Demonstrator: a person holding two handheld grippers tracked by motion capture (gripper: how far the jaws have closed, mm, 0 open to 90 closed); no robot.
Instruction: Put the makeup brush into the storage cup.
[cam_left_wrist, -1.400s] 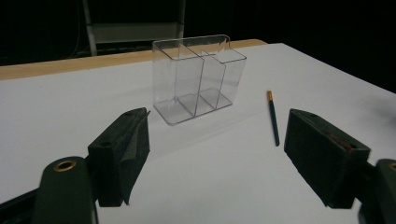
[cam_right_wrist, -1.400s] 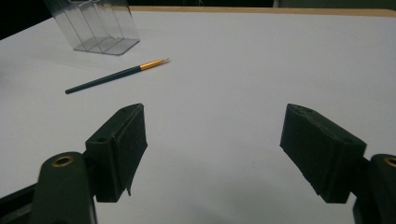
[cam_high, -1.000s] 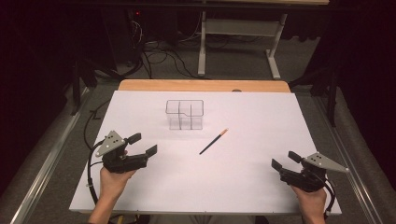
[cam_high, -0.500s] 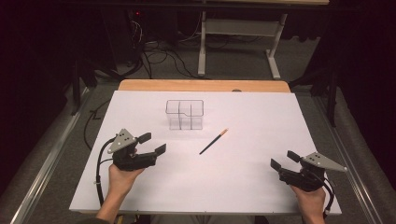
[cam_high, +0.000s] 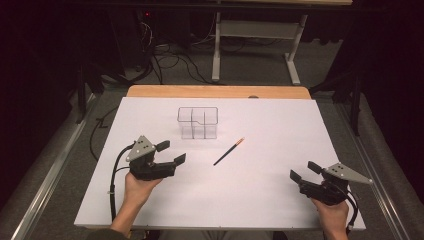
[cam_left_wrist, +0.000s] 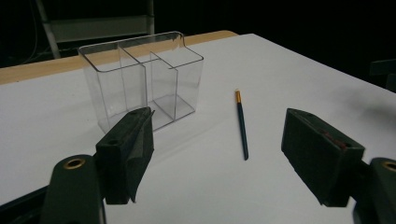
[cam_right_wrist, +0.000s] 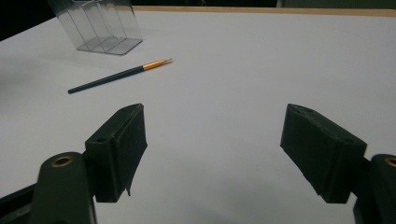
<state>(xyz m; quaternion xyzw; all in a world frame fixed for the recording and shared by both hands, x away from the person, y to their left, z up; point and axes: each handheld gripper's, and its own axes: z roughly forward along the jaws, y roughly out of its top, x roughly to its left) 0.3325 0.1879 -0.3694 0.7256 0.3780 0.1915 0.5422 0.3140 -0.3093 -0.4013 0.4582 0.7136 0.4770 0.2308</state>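
— Progress? The paintbrush (cam_high: 228, 151) lies untouched on the white table (cam_high: 270, 200), beside the empty clear organizer (cam_high: 198, 122).

— Grippers? The left gripper (cam_high: 171, 152) nears it, jaws apart; the right gripper (cam_high: 303, 171) waits, jaws spread.

A slim dark-handled paintbrush with a gold ferrule and pale tip (cam_high: 228, 151) lies flat on the white-covered bench (cam_high: 260, 200), near its middle and angled so that the tip points toward the far right. Just beyond it, to the left and clear of the brush, a clear plastic organiser box with inner dividers (cam_high: 198, 122) stands upright and holds nothing. In the left gripper view the brush (cam_left_wrist: 241, 124) lies to the right of the box (cam_left_wrist: 140, 79), its ferrule end farthest from the camera. In the right gripper view the brush (cam_right_wrist: 117, 75) lies in front of the box (cam_right_wrist: 100, 25).
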